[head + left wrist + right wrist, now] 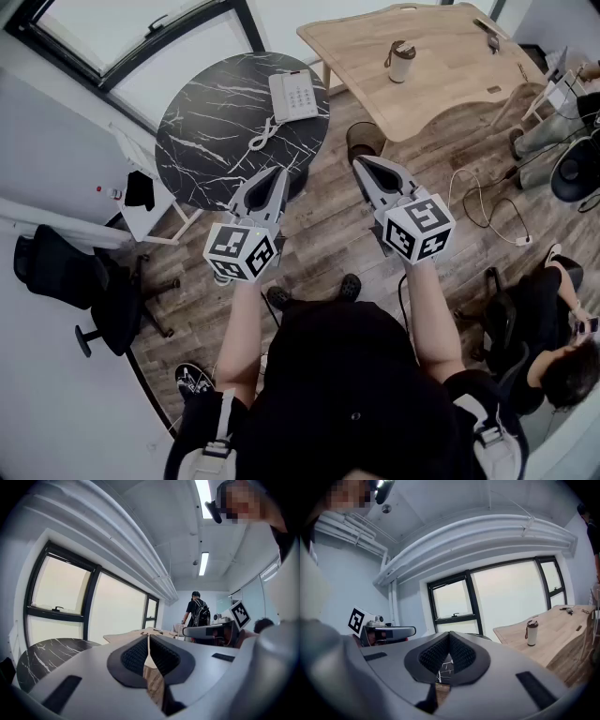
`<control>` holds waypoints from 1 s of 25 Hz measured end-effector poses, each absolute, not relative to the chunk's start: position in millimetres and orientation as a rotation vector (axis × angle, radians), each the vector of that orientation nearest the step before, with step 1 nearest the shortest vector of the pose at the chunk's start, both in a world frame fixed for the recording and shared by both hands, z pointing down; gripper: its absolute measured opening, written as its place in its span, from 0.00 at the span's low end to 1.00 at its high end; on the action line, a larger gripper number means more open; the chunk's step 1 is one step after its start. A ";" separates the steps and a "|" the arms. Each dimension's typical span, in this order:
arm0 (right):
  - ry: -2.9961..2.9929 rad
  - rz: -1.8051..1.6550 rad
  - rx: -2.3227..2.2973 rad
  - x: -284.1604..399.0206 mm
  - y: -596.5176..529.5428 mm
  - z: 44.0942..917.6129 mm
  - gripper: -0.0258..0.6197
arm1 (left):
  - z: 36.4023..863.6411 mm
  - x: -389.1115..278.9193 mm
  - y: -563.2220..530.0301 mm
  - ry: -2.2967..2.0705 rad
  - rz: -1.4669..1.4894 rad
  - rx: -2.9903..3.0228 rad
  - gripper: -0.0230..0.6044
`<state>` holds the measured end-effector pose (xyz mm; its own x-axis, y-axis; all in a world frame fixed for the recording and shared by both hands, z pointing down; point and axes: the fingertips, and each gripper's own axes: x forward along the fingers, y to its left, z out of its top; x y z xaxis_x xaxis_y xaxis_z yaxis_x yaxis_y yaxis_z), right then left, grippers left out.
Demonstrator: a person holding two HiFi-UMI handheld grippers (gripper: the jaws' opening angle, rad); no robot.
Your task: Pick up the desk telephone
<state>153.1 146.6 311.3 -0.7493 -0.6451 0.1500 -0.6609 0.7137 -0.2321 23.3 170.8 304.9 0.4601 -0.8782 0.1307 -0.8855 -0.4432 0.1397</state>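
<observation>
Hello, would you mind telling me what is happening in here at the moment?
A person stands holding a two-jaw gripper in each hand. The left gripper and the right gripper are both shut and empty, held out side by side near the edge of the round black marble table. The white desk telephone lies untouched on the table's far side, its coiled cord trailing toward the person. Nothing has been picked up yet.
</observation>
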 end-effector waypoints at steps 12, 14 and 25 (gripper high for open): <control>-2.845 0.465 1.088 163.6 139.1 321.0 0.09 | 310.5 30.9 165.7 -1.560 0.085 2.505 0.08; -2.841 0.471 1.083 166.3 142.0 324.0 0.09 | 312.9 33.1 167.8 -1.563 0.087 2.500 0.08; -2.802 0.467 1.109 185.3 144.4 329.0 0.09 | 328.5 49.0 169.2 -1.533 0.117 2.480 0.08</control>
<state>185.3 144.4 329.0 -0.7319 -0.6528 0.1955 -0.6809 0.6893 -0.2477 49.0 169.2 328.5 0.4518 -0.8729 0.1840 -0.8908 -0.4301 0.1468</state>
